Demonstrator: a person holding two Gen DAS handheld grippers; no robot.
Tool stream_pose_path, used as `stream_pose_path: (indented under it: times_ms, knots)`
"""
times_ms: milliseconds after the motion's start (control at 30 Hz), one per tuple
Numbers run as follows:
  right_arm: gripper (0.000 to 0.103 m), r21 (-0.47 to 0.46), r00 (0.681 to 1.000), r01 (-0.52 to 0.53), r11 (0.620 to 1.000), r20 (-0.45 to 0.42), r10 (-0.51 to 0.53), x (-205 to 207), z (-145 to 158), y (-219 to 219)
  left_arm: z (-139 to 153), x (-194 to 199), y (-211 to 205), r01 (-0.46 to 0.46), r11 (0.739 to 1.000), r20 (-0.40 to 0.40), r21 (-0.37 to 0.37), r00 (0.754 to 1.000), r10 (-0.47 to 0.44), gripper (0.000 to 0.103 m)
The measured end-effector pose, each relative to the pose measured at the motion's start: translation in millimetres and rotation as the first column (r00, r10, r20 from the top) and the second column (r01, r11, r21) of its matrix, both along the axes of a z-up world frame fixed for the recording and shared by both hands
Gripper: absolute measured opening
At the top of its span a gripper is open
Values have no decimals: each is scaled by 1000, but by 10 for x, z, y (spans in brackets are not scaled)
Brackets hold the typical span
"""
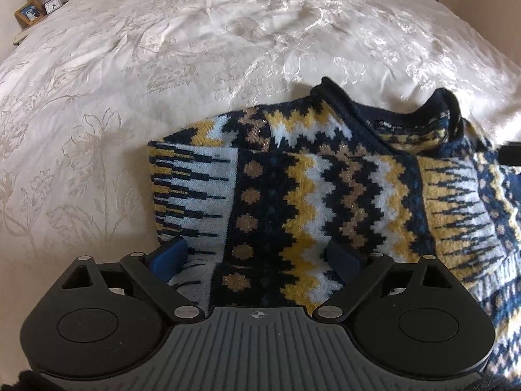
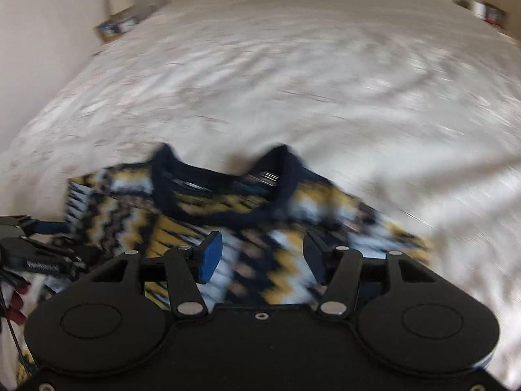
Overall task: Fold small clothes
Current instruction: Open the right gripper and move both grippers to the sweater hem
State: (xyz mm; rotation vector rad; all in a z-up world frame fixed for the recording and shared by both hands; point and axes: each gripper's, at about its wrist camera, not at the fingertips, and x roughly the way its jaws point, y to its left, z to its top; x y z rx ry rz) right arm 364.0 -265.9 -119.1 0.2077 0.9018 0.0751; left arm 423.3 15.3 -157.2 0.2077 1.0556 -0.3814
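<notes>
A patterned knit sweater [image 1: 325,189] in navy, yellow and white lies on the bed [image 1: 195,49], collar [image 1: 384,110] toward the far side and hem toward the person. A sleeve panel [image 1: 192,195] already lies folded inward over its left part, so the garment's long axis runs from collar to hem, straight away from both grippers.

The left gripper [image 1: 257,257] sits low over the near left part of the sweater, jaws spread wide with nothing pinched; the knit shows flat between its blue fingertips [image 1: 169,255]. The right gripper [image 2: 260,260] hangs over the middle of the body just below the collar, its jaws parted and holding nothing; that view is blurred, so whether a pad brushes the knit cannot be told. In the right wrist view the left gripper appears at the far left edge, near the folded side.

Judging by this layout, the unfolded right side lies nearer the right gripper, and the next fold would most likely bring that side inward across the long axis.
</notes>
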Motion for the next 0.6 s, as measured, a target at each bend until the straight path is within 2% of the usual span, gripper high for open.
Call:
stream_pose_path:
  times_ms: [100,200,367,467,600]
  knots:
    - [60,13,999,-47,999,-19,47,299,-144,115,44,25,5,-6,1000,-6,-14,1000,6,94]
    - [60,17,997,-57,998,-56,58,560,-322,141,111,60,25,-24,998,1,-60,1000,24,94]
    - [59,6,994,-65,998,-89,65,898,-489,94,111,111,38,-44,997,-7,-59,999,44,94]
    - [59,16,997,-32,999,-70,33,877,-410,40,166,71,82,-56,996,-4,-67,998,56,94]
    - [61,-8,1000,-16,1000,26,16,491,-101,8,321,-109,162,-68,994,28,-82,997,70,94]
